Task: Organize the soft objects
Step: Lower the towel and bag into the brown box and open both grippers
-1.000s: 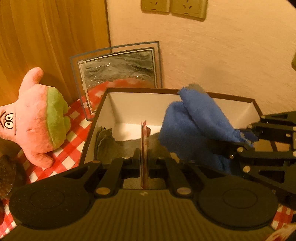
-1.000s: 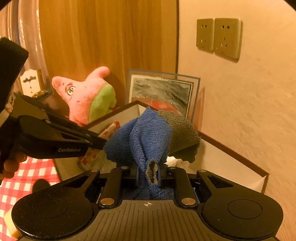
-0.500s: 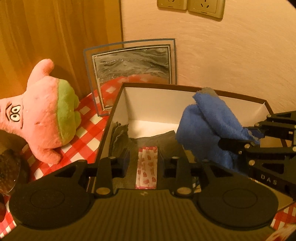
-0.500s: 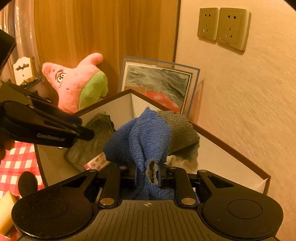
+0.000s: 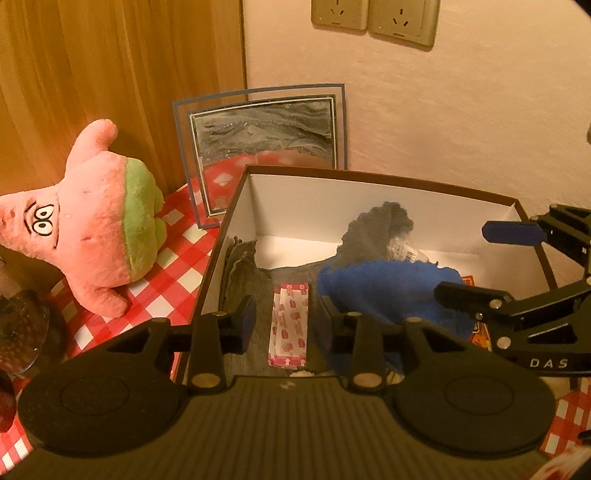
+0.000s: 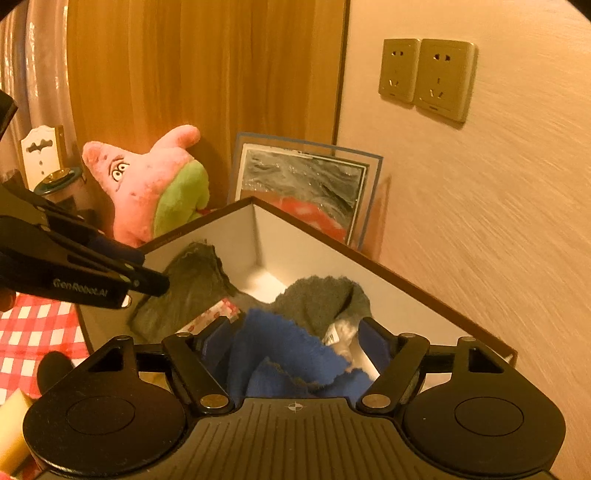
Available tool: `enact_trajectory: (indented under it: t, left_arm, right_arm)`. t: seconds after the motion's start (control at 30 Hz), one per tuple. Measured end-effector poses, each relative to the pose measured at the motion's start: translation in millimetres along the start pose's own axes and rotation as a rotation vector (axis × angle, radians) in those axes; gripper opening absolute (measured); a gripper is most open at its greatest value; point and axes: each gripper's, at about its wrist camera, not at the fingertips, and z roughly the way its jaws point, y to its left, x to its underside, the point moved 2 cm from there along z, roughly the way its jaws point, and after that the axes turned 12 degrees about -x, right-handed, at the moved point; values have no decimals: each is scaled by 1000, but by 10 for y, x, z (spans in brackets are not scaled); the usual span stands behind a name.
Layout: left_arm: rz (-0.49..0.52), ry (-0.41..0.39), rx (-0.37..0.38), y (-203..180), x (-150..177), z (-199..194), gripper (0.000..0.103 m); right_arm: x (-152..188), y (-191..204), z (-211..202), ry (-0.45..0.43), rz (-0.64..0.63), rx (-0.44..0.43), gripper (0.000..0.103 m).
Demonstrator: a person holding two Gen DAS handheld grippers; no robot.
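The left gripper [image 5: 284, 321], at the lower centre of the left wrist view, was pinching an upright red-and-white packet a second ago; now its jaws are parted and opening further, and the red-and-white packet [image 5: 289, 325] lies flat between them on a grey cloth [image 5: 245, 284] at the bottom of the box, untouched by the pads. The right gripper [image 6: 295, 341], at the lower centre of the right wrist view, was clamped on a bunched blue towel held up above the box; now its jaws are spread wide and opening, and the blue towel [image 6: 280, 362] has dropped into the box, lying loose between the fingers with neither pad pressing it. In the left wrist view the same towel [image 5: 388, 291] sits in the right half of the box, with a grey towel [image 5: 376, 229] heaped behind it against the back wall, and the right gripper [image 5: 491, 262] reaches in from the right edge of the frame. The box [image 5: 369, 177] is white inside with a brown rim and stands on a red-and-white checked tablecloth [image 5: 173, 266]. Left of the box a pink and green star plush [image 5: 99, 225] rests on the cloth, outside the box. Behind the box's upper left corner a framed grey picture [image 5: 266, 122] leans against the wall, and two wall sockets [image 5: 373, 18] sit at the top of the frame. In the right wrist view the left gripper [image 6: 147, 277] enters from the left edge.
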Motion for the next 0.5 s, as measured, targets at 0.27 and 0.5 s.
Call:
enact_trajectory:
  t: [0.27, 0.5]
  left_arm:
    - [-4, -8, 6, 0, 122, -269, 37]
    - [-22, -23, 2, 72, 317, -613, 39]
  right_arm:
    - [147, 78, -246, 12, 47, 2, 76]
    - [229, 166, -539, -5, 98, 1, 76]
